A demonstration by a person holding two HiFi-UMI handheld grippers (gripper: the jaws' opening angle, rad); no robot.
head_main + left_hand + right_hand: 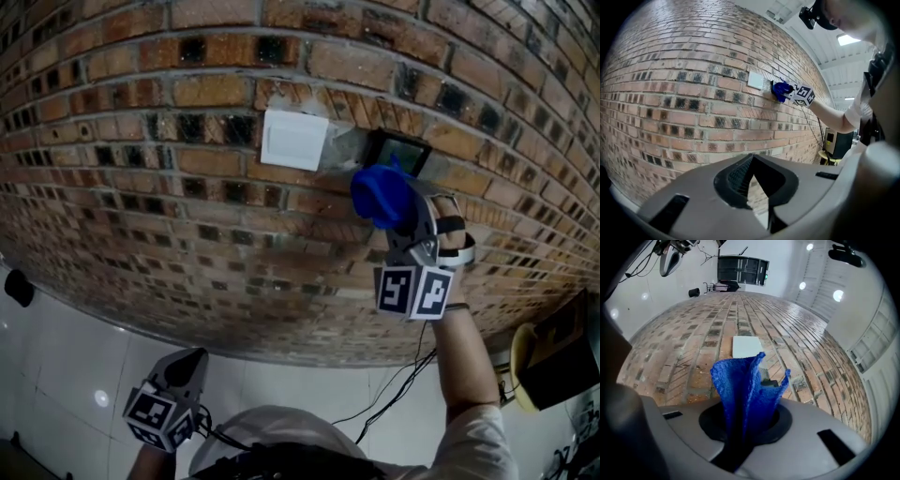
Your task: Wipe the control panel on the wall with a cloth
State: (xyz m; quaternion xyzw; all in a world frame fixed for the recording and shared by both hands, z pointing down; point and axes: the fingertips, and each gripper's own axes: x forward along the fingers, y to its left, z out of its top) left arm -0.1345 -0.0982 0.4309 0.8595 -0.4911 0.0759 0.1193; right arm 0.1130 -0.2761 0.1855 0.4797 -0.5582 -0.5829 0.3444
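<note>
Two grippers in play, only one working. Right gripper [414,223] was up at the brick wall [169,197], jaws clamped on a blue cloth [382,195] that bunched out past the tips in loose upright folds. Cloth sat at the lower left corner of the dark control panel [401,152], overlapping its edge in the head view; whether it actually pressed on the panel face could not be told. White switch plate [293,139] was just left of the panel, apart from the cloth. Left gripper [187,367] hung low and near the person, well apart from the wall work, jaws together at the tips with nothing between them. Handling judgement: cloth was light, soft and knitted-looking, and would flop and fold rather than push flat. Pinched at its middle, only the free wad carries pressure, so a bite closer to the wad would likely wipe more firmly. Panel looked rigid with a glassy screen, probably best taken with light strokes. Wiping seemed about to begin or barely begun.
</note>
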